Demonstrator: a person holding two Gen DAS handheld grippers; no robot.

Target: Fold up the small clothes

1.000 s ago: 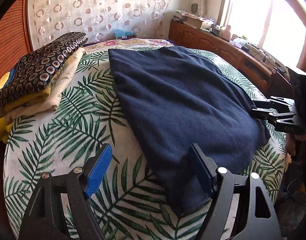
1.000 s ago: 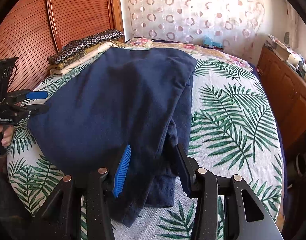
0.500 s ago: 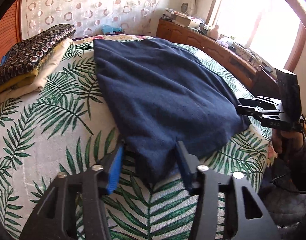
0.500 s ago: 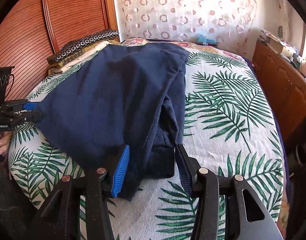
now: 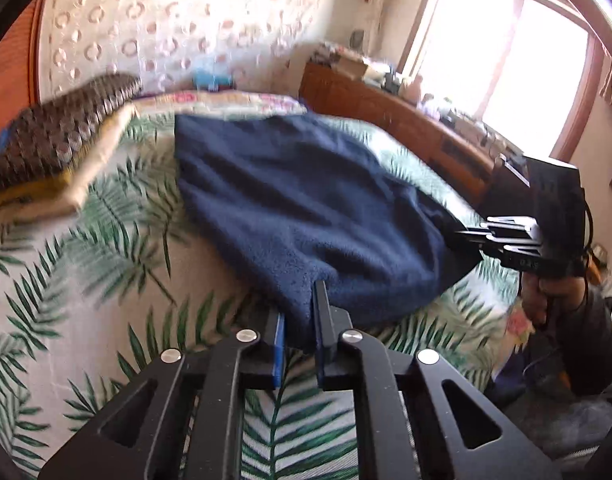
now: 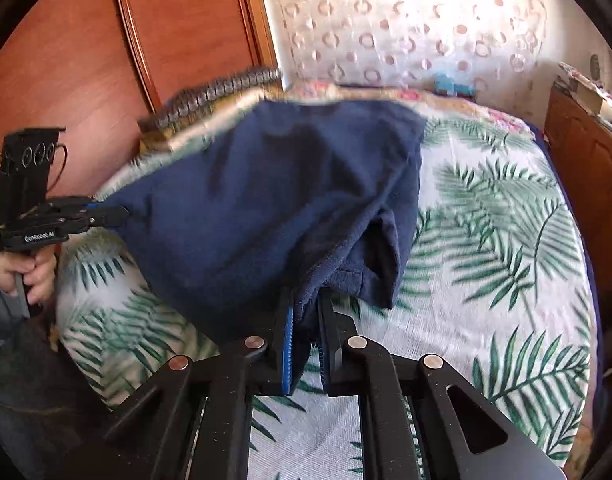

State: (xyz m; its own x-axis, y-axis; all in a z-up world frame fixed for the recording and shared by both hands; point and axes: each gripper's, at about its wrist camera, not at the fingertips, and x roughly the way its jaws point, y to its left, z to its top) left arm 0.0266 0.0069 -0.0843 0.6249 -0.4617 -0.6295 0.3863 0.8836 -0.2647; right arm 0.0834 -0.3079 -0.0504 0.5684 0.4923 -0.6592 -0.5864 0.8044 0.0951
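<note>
Tools (image 5: 300, 320) (image 6: 306, 320) clamped on navy garment (image 5: 306, 208).

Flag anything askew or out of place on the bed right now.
The navy garment is uneven: on its right side a sleeve is bunched and sticks out of the fold. Both the left gripper and right gripper are clamped on its near corners.
</note>
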